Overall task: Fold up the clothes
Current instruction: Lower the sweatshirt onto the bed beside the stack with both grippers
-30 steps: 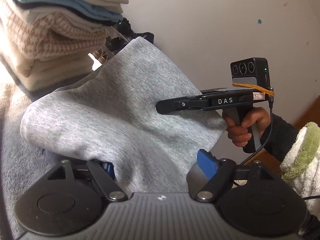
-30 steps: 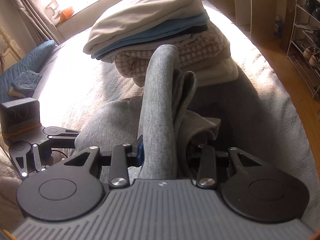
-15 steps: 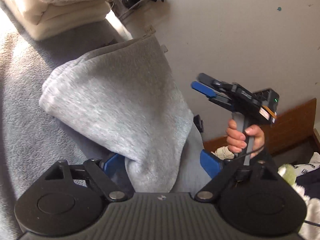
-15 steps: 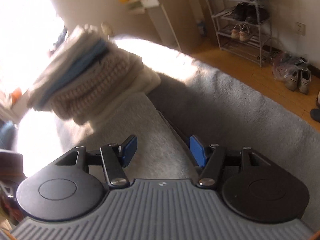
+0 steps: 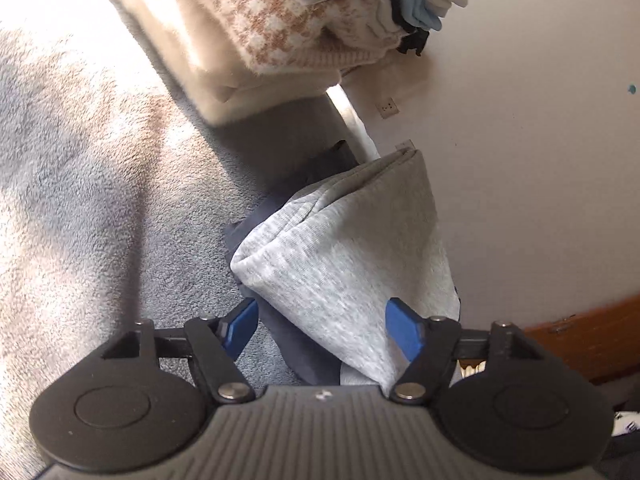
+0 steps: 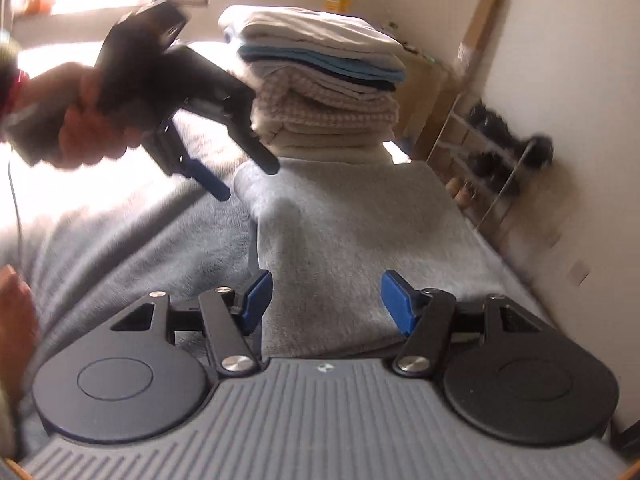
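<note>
A folded grey garment (image 6: pixel 352 240) lies on a grey fleece blanket (image 5: pixel 80 200) covering a bed, just in front of a tall stack of folded clothes (image 6: pixel 324 80). In the right wrist view the garment fills the centre and runs down under the right gripper (image 6: pixel 326 300), whose blue pads (image 6: pixel 394 304) stand spread on either side of the cloth without pressing it; its near end is hidden below the gripper body. At 10 o'clock in that view a hand (image 6: pixel 80 120) holds the left gripper (image 6: pixel 248 178), badly blurred, its tips hanging over the far left corner of the garment; whether they touch the cloth cannot be made out. In the left wrist view the left gripper (image 5: pixel 320 326) has its jaws closing but not gripping: the garment's corner lies between them, the right pad (image 5: pixel 404 334) touching or overlapping the cloth, the left pad clear of it. A darker layer (image 5: pixel 296 344) shows beneath the garment, too shadowed to identify. The stack of clothes sits at 12 o'clock, cut off by the picture's edge, against a pale wall (image 5: pixel 540 140). A shoe rack (image 6: pixel 492 168) at 3 o'clock in the right view is smeared by motion.
</note>
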